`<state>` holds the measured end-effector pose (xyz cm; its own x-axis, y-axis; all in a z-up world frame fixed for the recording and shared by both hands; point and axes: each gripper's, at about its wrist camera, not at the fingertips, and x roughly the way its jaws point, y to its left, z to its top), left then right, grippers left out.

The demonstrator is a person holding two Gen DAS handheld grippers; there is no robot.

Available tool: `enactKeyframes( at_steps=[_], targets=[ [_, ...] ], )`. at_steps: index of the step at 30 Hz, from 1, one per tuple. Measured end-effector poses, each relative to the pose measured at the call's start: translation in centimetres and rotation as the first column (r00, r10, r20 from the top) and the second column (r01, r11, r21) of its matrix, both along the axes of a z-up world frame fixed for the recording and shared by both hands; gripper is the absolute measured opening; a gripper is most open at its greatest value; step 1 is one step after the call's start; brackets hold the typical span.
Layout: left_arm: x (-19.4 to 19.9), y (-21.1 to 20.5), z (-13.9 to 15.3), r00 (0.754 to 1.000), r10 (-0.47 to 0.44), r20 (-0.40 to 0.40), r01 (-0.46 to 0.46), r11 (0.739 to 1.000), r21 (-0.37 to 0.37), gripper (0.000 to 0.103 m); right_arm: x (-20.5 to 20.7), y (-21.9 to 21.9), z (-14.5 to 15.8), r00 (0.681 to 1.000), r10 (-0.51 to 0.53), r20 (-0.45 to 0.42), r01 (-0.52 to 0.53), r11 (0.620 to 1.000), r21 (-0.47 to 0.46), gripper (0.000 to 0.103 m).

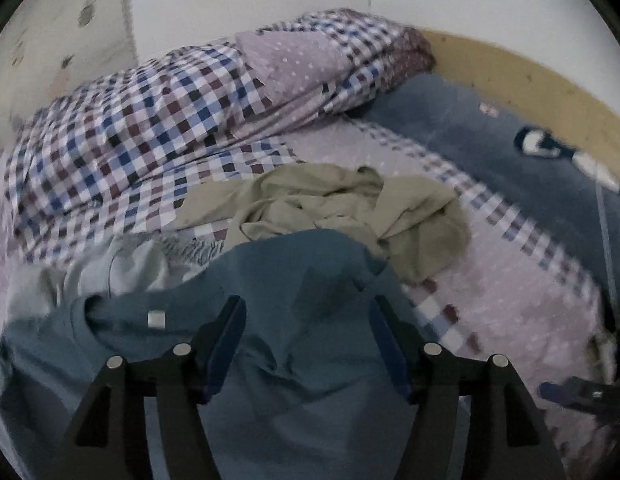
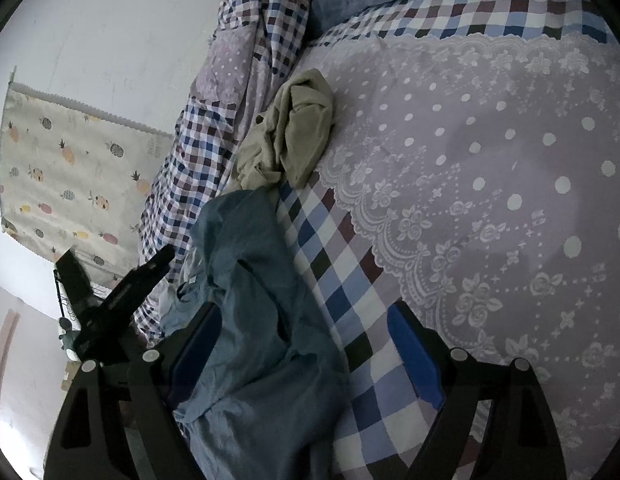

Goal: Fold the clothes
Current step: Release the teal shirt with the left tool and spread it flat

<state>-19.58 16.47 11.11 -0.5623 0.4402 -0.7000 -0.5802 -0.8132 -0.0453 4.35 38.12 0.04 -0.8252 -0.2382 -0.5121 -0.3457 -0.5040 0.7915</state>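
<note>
A crumpled teal shirt (image 1: 294,320) with a white neck label lies on the bed right in front of me. My left gripper (image 1: 308,308) hovers over it with its blue-padded fingers wide apart and nothing pinched. In the right wrist view the same teal shirt (image 2: 254,320) runs between the spread fingers of my right gripper (image 2: 306,316), close to the left pad and not clamped. Just beyond the shirt sits a bunched khaki garment (image 1: 341,204) (image 2: 298,136). A pale grey garment (image 1: 122,268) pokes out at the shirt's left side.
The bed carries a lilac dotted, lace-printed cover (image 2: 489,200) with a checked border. A heaped checked quilt (image 1: 130,140) lies along the wall, with a dark blue blanket (image 1: 489,152) by the wooden headboard (image 1: 529,80). A pineapple-print cloth (image 2: 70,168) hangs on the wall.
</note>
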Motion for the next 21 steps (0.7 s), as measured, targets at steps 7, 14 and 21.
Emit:
enactKeyframes(
  at_steps=[7,14,21],
  targets=[
    [7.8,-11.5,4.2,0.99,0.139,-0.023,-0.135,0.984,0.12,0.075,0.0,-1.6,2.3,0.996,0.069,-0.064,-0.064,0.995,0.071,0.088],
    [19.1,-29.4,6.3,0.904,0.428,-0.005,-0.42,0.889,0.181,0.086,0.5,-5.1,5.5,0.98,0.154,-0.126,-0.127,0.972,0.196,0.088],
    [30.0,-43.0,5.3,0.751,0.659,0.038,-0.646,0.721,0.25,0.086,2.4,-10.4,9.1,0.951,0.265,-0.159,-0.186,0.901,0.391,0.088]
  ],
)
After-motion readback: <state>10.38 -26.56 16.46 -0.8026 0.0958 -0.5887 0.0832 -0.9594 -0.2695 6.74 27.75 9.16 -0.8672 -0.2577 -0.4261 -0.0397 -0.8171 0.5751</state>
